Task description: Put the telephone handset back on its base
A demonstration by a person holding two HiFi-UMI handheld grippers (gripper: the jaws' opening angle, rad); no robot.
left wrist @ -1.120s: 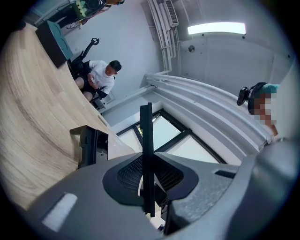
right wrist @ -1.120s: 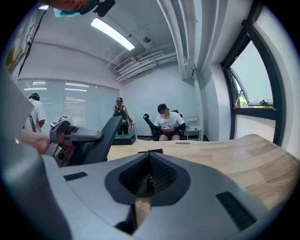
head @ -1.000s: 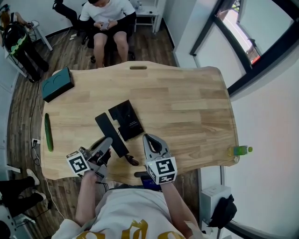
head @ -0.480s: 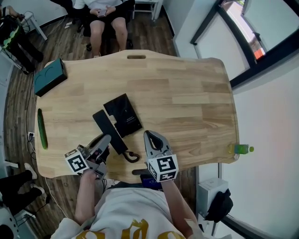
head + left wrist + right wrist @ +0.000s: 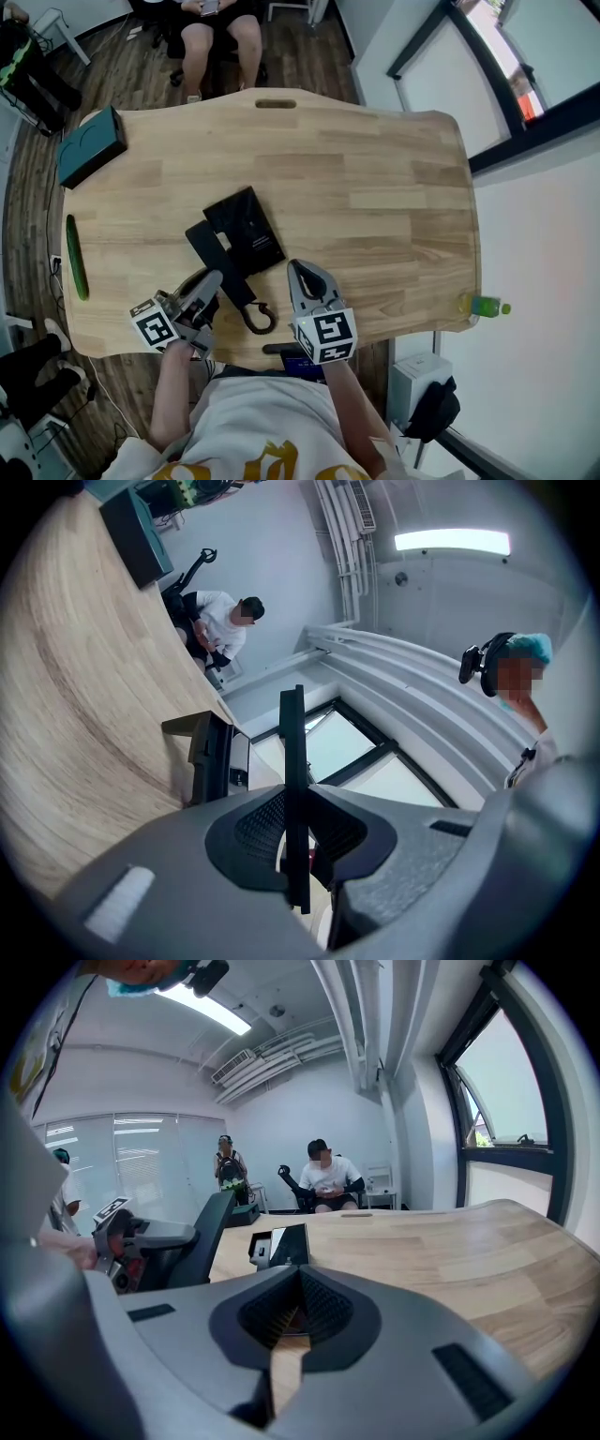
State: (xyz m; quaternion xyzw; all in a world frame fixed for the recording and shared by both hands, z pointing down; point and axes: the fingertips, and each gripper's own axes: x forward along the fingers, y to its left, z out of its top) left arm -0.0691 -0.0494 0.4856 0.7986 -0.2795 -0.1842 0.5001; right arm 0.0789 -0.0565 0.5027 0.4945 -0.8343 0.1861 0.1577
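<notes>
Black oblong telephone handset (image 5: 220,264) lies flat on light wooden table (image 5: 375,187), against left edge of black square base (image 5: 246,228), not on it. Left gripper (image 5: 212,283) near side of handset, jaws closed on thin black strip (image 5: 292,752), unidentifiable. Right gripper (image 5: 298,274) jaws together, empty.
</notes>
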